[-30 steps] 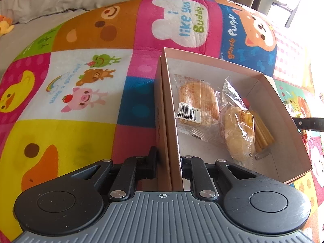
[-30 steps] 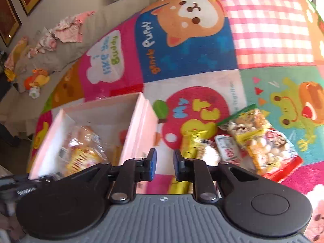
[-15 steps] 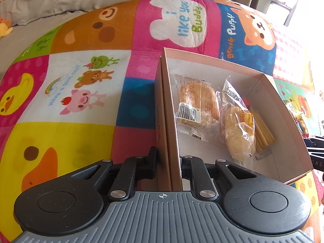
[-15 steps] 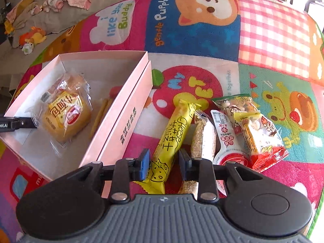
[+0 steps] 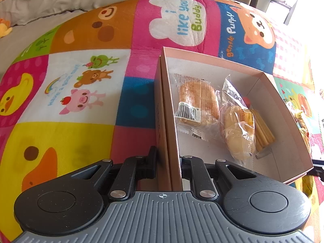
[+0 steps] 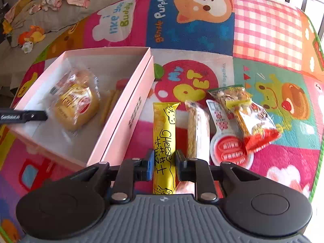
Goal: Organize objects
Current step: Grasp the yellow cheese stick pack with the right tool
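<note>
A pink cardboard box point(image 5: 283, 101) lies open on the play mat and holds two wrapped pastries point(image 5: 199, 103) and a pack of yellow sticks point(image 5: 263, 129). My left gripper point(image 5: 168, 162) is shut on the box's near left wall. The box also shows in the right wrist view point(image 6: 129, 109). My right gripper point(image 6: 164, 160) is open, one finger on each side of a yellow cheese stick packet point(image 6: 164, 139) lying on the mat. Beside it lie a tan snack bar point(image 6: 197, 129), a red-and-white packet point(image 6: 226, 141) and a nut bag point(image 6: 247, 113).
The colourful cartoon play mat point(image 5: 81, 93) covers the floor. A grey sofa with clothes and soft toys point(image 6: 40, 20) runs along the back. The left gripper's fingertip point(image 6: 26, 115) shows at the box's far side in the right wrist view.
My right gripper has moved right and down from the box to the snack pile and now straddles the cheese stick. The left gripper has kept its hold on the box wall.
</note>
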Action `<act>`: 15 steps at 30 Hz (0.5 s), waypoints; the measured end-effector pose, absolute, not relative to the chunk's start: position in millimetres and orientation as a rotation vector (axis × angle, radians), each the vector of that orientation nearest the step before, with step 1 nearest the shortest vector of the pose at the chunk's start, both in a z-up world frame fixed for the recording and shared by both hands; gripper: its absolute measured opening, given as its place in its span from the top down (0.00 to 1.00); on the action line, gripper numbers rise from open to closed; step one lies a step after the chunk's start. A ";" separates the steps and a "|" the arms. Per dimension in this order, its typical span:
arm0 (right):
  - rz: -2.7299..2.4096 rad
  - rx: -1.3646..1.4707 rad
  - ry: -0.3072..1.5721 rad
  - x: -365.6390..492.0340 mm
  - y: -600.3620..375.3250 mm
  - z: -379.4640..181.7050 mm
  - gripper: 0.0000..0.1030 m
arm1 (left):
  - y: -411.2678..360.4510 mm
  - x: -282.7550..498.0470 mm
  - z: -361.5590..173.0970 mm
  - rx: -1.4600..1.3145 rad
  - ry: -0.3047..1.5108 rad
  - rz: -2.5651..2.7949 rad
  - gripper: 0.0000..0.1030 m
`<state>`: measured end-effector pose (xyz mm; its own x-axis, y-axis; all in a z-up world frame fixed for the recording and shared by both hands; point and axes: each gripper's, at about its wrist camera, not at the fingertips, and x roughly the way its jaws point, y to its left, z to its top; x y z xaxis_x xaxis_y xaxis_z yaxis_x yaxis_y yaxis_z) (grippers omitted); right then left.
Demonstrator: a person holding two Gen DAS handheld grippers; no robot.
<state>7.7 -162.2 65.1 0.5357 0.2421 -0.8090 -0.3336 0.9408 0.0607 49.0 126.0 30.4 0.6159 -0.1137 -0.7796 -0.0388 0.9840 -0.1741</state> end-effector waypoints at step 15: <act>0.551 -0.045 0.737 -97.4 -145.4 171.4 0.80 | 122.7 48.0 30.8 -0.168 0.915 -0.036 0.85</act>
